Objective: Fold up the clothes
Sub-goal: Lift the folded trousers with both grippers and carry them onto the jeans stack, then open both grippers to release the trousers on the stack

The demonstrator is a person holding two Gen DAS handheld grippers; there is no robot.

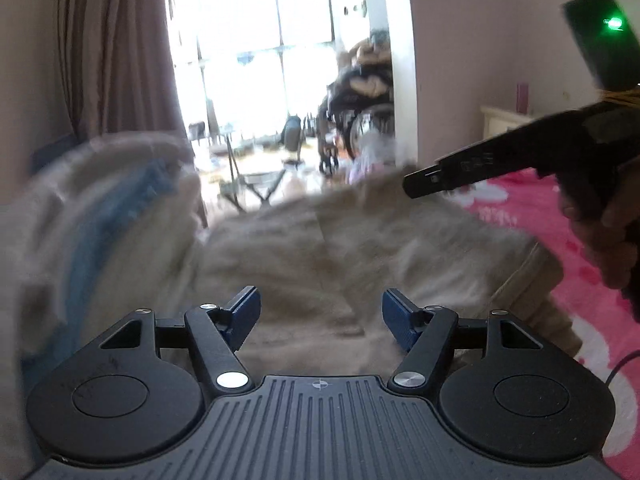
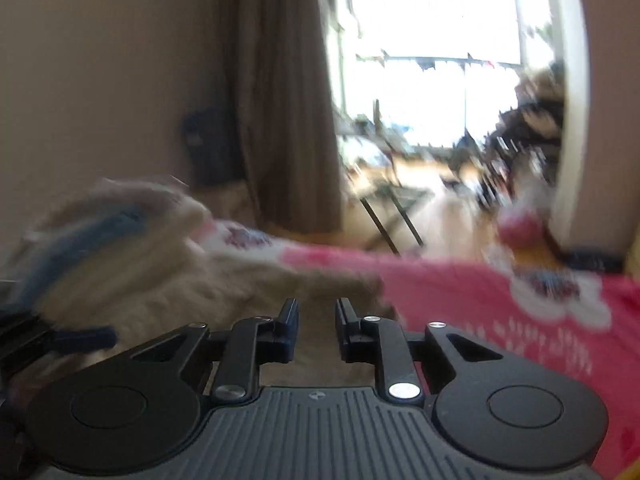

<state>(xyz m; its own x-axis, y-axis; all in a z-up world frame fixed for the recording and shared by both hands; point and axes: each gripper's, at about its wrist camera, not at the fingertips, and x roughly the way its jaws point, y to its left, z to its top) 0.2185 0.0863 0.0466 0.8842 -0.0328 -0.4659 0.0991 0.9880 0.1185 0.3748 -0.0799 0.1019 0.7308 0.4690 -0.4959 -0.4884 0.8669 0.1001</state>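
Left wrist view shows the pink bed (image 1: 592,240) with the big beige garment (image 1: 328,248) spread on it, running away from the camera, right under and ahead of the left tool (image 1: 321,319), whose jaws are wide apart and hold nothing. The right tool (image 2: 317,327) sits at the garment's right edge, jaws a little apart and empty, so I think the left one is nearer the cloth.

The garment (image 1: 320,248) lies on the bed (image 1: 592,280), frame centre; curtain (image 1: 108,48) upper left, window (image 1: 272,40) behind.
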